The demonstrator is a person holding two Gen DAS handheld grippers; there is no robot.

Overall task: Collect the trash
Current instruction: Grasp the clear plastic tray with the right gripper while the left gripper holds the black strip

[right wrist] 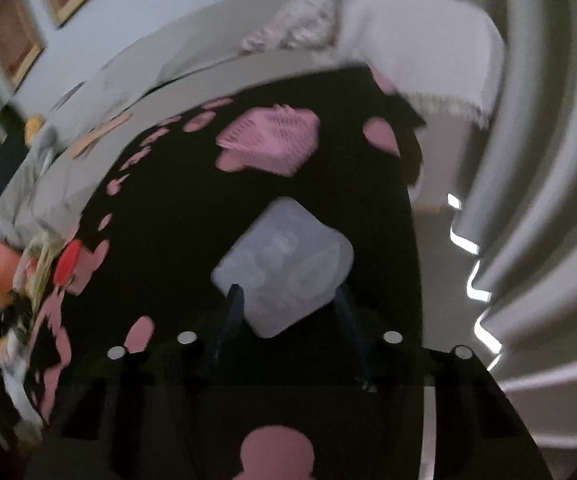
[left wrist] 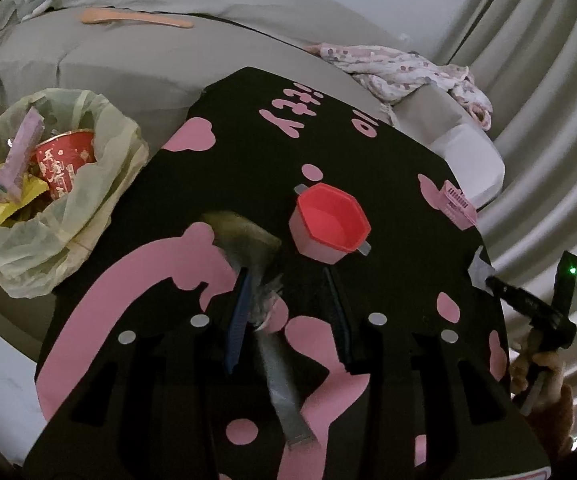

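Note:
A silver-grey snack wrapper (left wrist: 284, 396) lies along the black table with pink shapes (left wrist: 248, 128), between the fingers of my left gripper (left wrist: 285, 272). It sits against the blue left finger, with dark table showing up to the right finger, so this gripper is open. A whitish translucent packet (right wrist: 284, 264) sits at the table's right edge. My right gripper (right wrist: 288, 286) straddles its near end with the jaws apart. This view is blurred and no squeeze shows. From the left wrist view, the right gripper (left wrist: 492, 280) touches that packet (left wrist: 478, 270).
A pale green trash bag (left wrist: 60, 208), holding a red noodle cup and wrappers, stands left of the table. A red hexagonal cup (left wrist: 330, 224) is mid-table and a small pink basket (left wrist: 458, 204) is near the right edge. A grey bed lies behind and a curtain (left wrist: 548, 140) hangs right.

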